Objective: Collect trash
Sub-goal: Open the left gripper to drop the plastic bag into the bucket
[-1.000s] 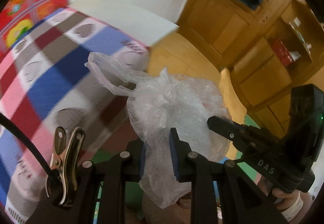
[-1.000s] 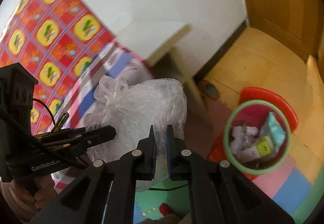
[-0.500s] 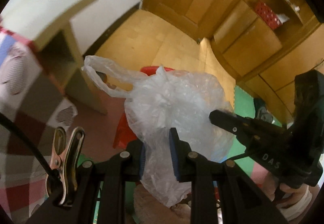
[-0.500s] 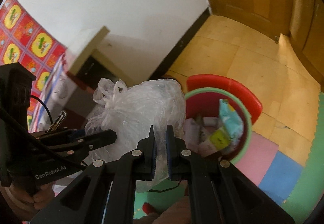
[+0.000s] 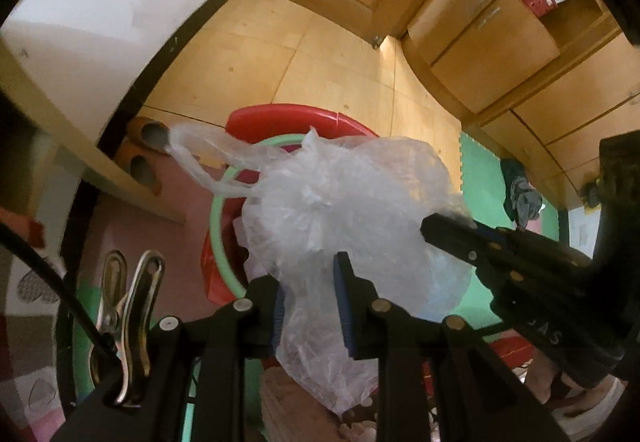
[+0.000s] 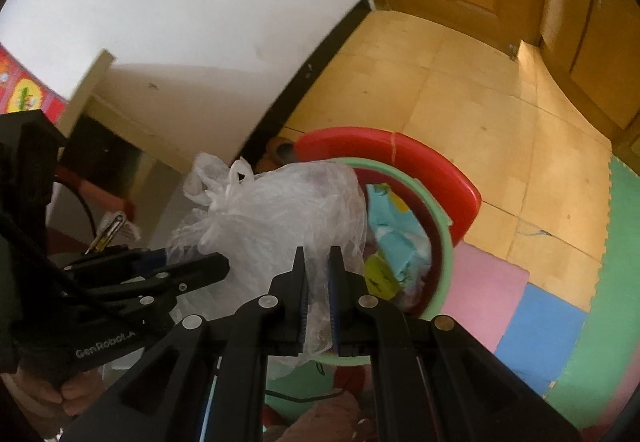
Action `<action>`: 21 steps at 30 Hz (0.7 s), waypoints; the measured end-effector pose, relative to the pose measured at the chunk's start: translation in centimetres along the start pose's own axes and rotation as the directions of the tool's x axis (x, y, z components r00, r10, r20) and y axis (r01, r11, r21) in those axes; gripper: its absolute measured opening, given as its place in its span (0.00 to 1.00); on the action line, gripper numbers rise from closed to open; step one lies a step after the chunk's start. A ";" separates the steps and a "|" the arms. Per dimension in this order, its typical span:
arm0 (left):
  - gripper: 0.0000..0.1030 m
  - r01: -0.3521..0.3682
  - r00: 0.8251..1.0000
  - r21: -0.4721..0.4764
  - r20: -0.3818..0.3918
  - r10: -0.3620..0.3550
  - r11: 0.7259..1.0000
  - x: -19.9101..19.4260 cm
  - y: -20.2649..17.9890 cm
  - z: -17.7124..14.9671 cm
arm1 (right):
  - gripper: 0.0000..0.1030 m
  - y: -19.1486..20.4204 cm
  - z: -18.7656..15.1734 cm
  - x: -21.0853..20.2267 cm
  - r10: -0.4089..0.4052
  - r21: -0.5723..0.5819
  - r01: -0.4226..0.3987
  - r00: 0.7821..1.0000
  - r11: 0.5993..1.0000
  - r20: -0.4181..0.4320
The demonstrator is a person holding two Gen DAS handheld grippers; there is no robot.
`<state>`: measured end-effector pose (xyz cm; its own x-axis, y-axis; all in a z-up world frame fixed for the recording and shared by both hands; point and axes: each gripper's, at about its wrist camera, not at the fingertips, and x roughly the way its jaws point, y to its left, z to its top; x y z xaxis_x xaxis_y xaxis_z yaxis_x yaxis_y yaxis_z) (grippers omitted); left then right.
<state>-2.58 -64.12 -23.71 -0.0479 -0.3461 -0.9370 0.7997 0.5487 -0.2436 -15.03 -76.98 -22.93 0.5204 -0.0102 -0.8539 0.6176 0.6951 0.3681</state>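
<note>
A clear crumpled plastic bag [image 5: 352,210], knotted at the top, hangs in the air between both grippers. My left gripper [image 5: 310,282] is shut on its lower part. My right gripper [image 6: 318,262] is shut on its other side and also shows in the left wrist view [image 5: 436,226]. The bag [image 6: 280,218] hangs directly over a red trash bin with a green rim [image 6: 444,226] that stands on the floor and holds wrappers [image 6: 400,238].
A red lid or basin [image 6: 400,150] stands behind the bin. A wooden table leg [image 5: 80,146] and slippers [image 5: 140,146] are at the left by the white wall. Coloured foam mats [image 6: 540,318] cover the near floor; wooden cabinets [image 5: 480,34] stand at the back.
Both grippers have carried the bag away from the checked tablecloth and down over the trash bin. The bin has come under the bag. Both grips stay shut.
</note>
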 end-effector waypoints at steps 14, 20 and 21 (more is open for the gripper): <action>0.52 -0.087 0.996 0.012 -0.026 0.088 0.996 2.1 -1.0 0.3 | 0.34 0.7 -1.0 -2.2 -0.026 0.043 0.024 0.999 0.999 0.047; 0.57 -0.079 0.997 0.011 -0.007 0.079 0.997 -0.8 -1.5 -0.4 | 0.37 2.3 -2.5 -5.5 -0.049 0.074 0.043 0.995 0.996 0.083; 0.57 -0.078 0.997 0.007 -0.002 0.078 0.997 -1.6 -1.5 -0.6 | 0.37 2.7 -2.7 -6.1 -0.055 0.072 0.048 0.994 0.996 0.090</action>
<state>-4.09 -63.99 -22.02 0.0133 -0.3008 -0.9536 0.8054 0.5684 -0.1680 -18.16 -73.09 -17.77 0.5366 -0.1128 -0.8363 0.6832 0.6398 0.3520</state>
